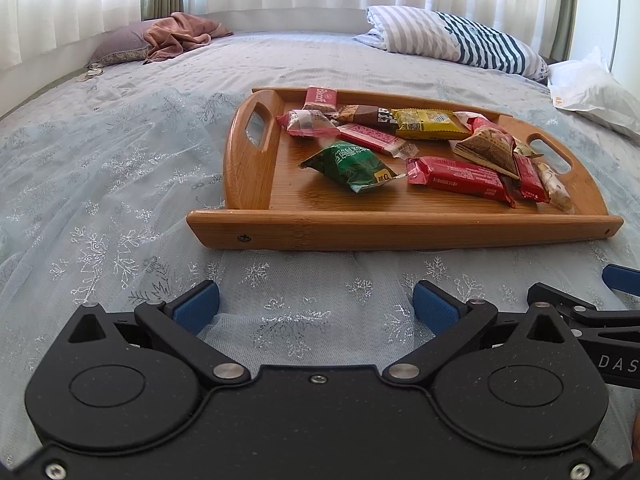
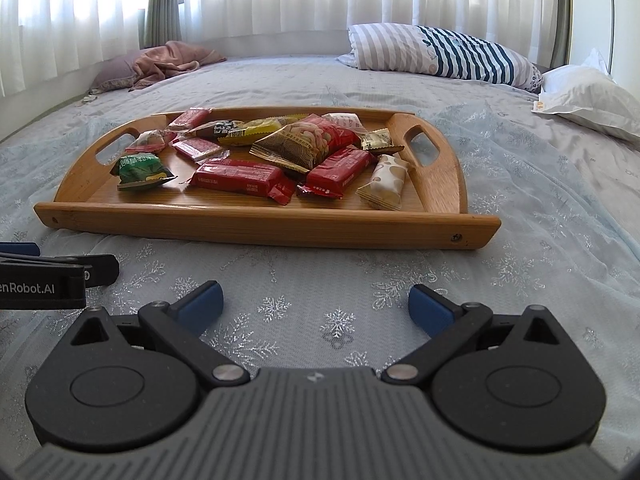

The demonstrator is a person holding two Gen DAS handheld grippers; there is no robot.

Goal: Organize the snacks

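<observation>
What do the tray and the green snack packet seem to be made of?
The tray looks like bamboo or wood with a smooth, slightly glossy finish: fine straight grain, jointed strips and a screw in the front rail. The green snack packet looks like thin plastic film, shiny and crinkled, with crimped sealed ends; it may be foil-lined.

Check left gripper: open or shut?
Open. The left gripper has its blue pads wide apart with bedspread showing between, holding nothing.

Right gripper [image 1: 616, 300]: cut off by the left wrist view's right edge.
Left gripper [image 2: 48, 276]: cut off by the right wrist view's left edge.
Red bar [image 1: 530, 178]: partly hidden under the triangular brown packet [image 1: 490, 150].
Wrapper print: too small to read.
</observation>
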